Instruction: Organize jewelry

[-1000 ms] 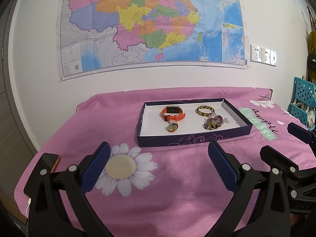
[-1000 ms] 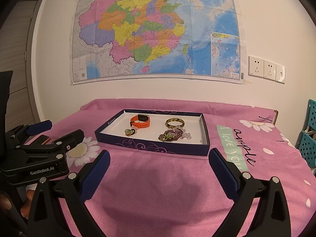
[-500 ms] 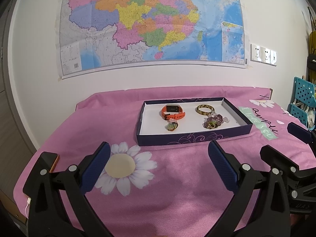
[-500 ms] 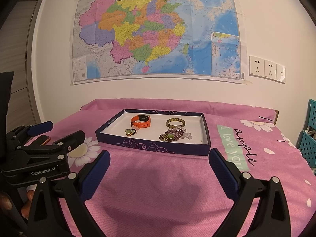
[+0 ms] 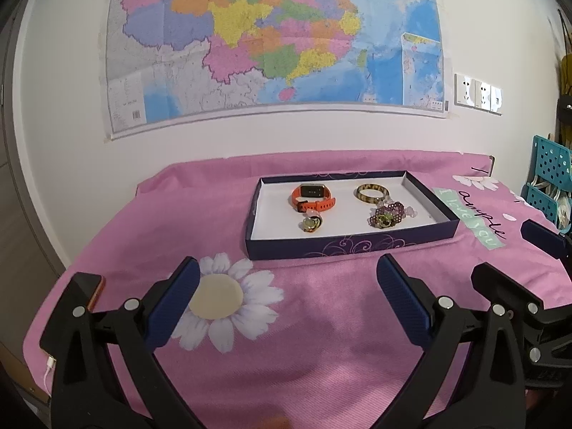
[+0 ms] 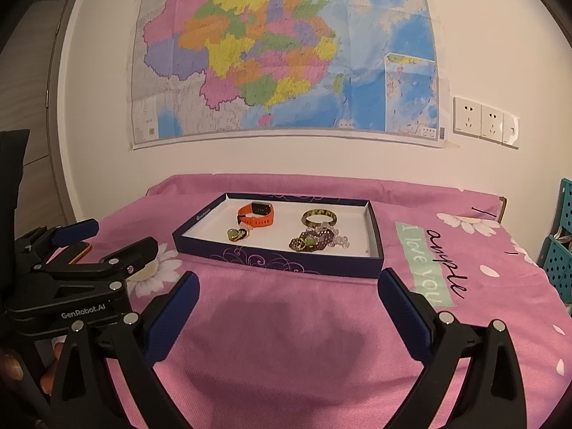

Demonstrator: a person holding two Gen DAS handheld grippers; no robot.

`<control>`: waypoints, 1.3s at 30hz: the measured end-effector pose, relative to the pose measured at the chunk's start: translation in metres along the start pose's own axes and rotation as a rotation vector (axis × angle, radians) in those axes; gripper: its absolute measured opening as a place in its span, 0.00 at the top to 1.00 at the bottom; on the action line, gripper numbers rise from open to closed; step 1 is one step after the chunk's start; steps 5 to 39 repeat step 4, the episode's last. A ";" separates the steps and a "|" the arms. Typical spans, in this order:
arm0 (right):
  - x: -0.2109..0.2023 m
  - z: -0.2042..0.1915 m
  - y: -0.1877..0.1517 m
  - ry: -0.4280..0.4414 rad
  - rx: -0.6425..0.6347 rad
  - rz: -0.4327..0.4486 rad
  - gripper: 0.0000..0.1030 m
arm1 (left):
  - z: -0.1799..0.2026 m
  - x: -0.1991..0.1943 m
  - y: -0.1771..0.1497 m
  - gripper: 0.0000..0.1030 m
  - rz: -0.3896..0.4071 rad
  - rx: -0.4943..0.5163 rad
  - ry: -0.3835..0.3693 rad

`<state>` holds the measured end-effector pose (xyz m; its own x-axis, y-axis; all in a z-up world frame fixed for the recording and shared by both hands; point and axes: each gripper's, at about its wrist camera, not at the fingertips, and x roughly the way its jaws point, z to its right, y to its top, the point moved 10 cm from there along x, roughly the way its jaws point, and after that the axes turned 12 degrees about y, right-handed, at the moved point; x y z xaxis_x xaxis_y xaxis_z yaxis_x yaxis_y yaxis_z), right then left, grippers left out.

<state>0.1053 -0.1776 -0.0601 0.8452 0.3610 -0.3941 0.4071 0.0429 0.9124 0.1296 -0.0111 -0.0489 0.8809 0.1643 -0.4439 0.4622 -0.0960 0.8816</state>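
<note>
A dark purple tray with a white floor sits on the pink cloth. Inside lie an orange watch, a green-gold bangle, a small round green pendant and a tangle of purple beads. My left gripper hangs open over the cloth, short of the tray. Beside it, my right gripper is open too, with nothing between its blue pads.
A phone lies at the cloth's left edge by a white daisy print. Teal perforated baskets stand at the right. A map and wall sockets fill the wall behind.
</note>
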 end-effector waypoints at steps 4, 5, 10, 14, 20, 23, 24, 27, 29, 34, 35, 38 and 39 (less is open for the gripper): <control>0.009 0.011 -0.007 0.001 0.006 -0.057 0.06 | 0.003 0.011 -0.006 0.05 -0.049 0.002 -0.038; 0.009 0.011 -0.007 0.001 0.006 -0.057 0.06 | 0.003 0.011 -0.006 0.05 -0.049 0.002 -0.038; 0.009 0.011 -0.007 0.001 0.006 -0.057 0.06 | 0.003 0.011 -0.006 0.05 -0.049 0.002 -0.038; 0.009 0.011 -0.007 0.001 0.006 -0.057 0.06 | 0.003 0.011 -0.006 0.05 -0.049 0.002 -0.038; 0.009 0.011 -0.007 0.001 0.006 -0.057 0.06 | 0.003 0.011 -0.006 0.05 -0.049 0.002 -0.038; 0.009 0.011 -0.007 0.001 0.006 -0.057 0.06 | 0.003 0.011 -0.006 0.05 -0.049 0.002 -0.038; 0.009 0.011 -0.007 0.001 0.006 -0.057 0.06 | 0.003 0.011 -0.006 0.05 -0.049 0.002 -0.038; 0.009 0.011 -0.007 0.001 0.006 -0.057 0.06 | 0.003 0.011 -0.006 0.05 -0.049 0.002 -0.038; 0.009 0.011 -0.007 0.001 0.006 -0.057 0.06 | 0.003 0.011 -0.006 0.05 -0.049 0.002 -0.038; 0.009 0.011 -0.007 0.001 0.006 -0.057 0.06 | 0.003 0.011 -0.006 0.05 -0.049 0.002 -0.038; 0.009 0.011 -0.007 0.001 0.006 -0.057 0.06 | 0.003 0.011 -0.006 0.05 -0.049 0.002 -0.038; 0.009 0.011 -0.007 0.001 0.006 -0.057 0.06 | 0.003 0.011 -0.006 0.05 -0.049 0.002 -0.038; 0.009 0.011 -0.007 0.001 0.006 -0.057 0.06 | 0.003 0.011 -0.006 0.05 -0.049 0.002 -0.038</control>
